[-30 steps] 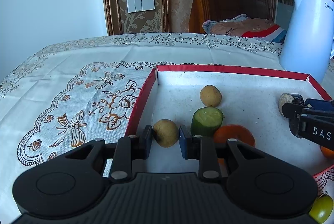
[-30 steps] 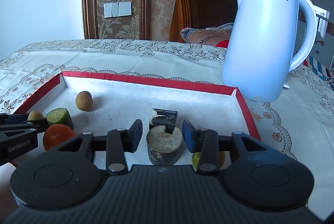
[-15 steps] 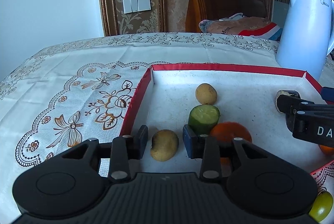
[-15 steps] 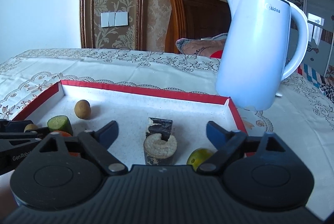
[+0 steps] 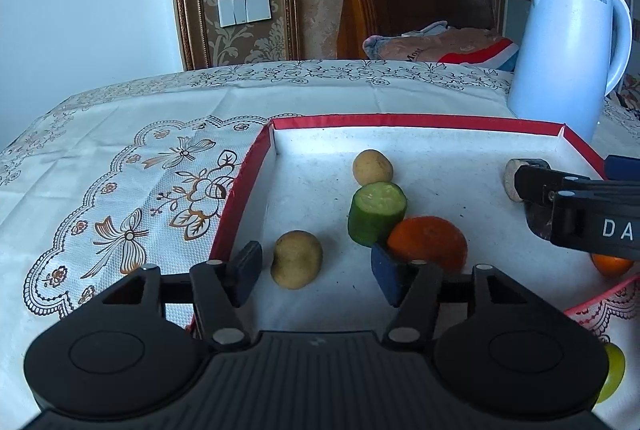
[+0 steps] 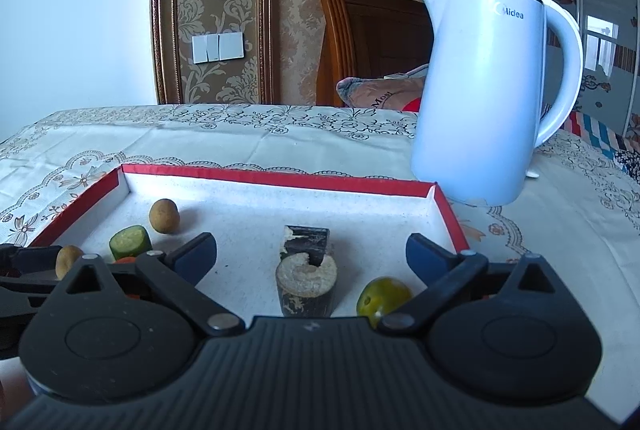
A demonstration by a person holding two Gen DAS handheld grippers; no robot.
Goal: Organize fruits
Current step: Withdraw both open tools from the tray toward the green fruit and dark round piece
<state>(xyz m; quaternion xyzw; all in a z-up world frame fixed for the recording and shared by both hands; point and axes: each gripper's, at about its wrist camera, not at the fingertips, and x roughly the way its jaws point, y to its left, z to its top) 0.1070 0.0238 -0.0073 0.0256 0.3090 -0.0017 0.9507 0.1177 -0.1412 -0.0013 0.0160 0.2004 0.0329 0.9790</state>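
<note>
A red-rimmed white tray (image 5: 416, 119) (image 6: 280, 175) lies on the tablecloth. In it lie two small tan fruits (image 5: 297, 259) (image 5: 372, 167), a green cucumber piece (image 5: 376, 211), an orange (image 5: 428, 242) and two dark-skinned cut chunks (image 6: 307, 284) (image 6: 306, 244). My left gripper (image 5: 314, 272) is open, with the near tan fruit lying between its fingers, untouched. My right gripper (image 6: 310, 258) is open wide around the near chunk, and shows in the left wrist view (image 5: 576, 203). A green-yellow fruit (image 6: 382, 296) lies by its right finger.
A white electric kettle (image 6: 486, 97) (image 5: 564, 45) stands behind the tray's right corner. Another orange fruit (image 5: 610, 266) sits at the tray's right edge. A green fruit (image 5: 614, 372) lies on the cloth outside the tray. A wooden chair with folded cloth (image 5: 440, 41) is behind the table.
Both grippers have opened. The left let go of the near tan fruit and the right let go of the dark chunk; both pulled back slightly.
</note>
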